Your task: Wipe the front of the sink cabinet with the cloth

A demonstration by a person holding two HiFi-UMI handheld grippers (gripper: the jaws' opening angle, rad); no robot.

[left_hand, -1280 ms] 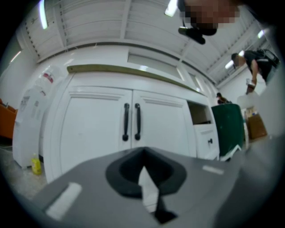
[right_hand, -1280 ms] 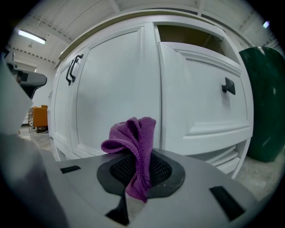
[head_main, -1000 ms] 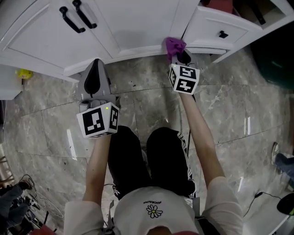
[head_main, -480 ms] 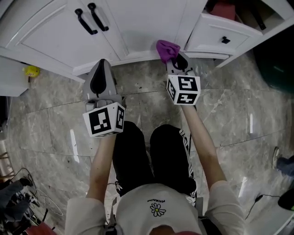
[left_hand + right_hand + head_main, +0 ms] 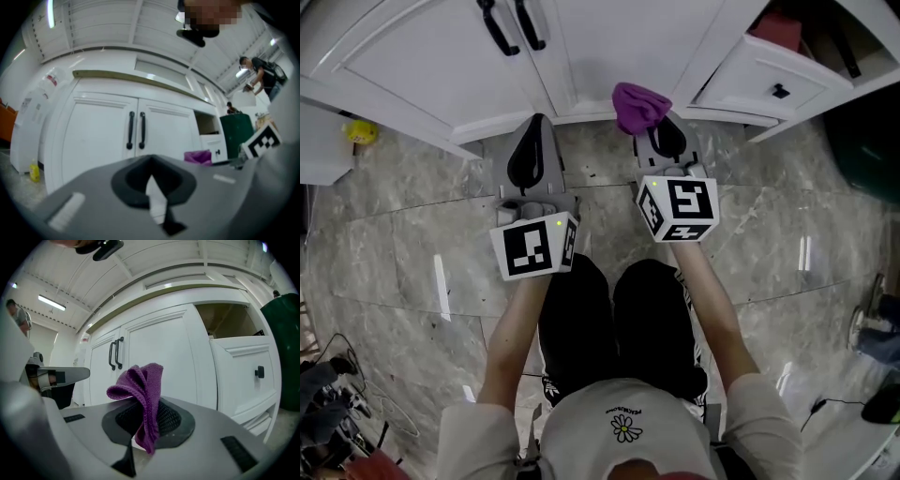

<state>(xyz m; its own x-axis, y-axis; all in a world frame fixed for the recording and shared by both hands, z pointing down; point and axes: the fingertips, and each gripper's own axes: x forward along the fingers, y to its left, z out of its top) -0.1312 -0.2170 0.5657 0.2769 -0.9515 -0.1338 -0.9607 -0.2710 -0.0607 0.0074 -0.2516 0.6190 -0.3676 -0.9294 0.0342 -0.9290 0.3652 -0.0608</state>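
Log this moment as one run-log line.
right gripper: shut on purple cloth, by cabinet base, contact unclear | left gripper: shut, empty | drawer: open

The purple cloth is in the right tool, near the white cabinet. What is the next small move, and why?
Probably ease the right tool forward until the purple cloth presses on the cabinet door just ahead. The cloth is pinched in its jaws and stands bunched, apparently not flattened against the door. The left tool is shut and empty.
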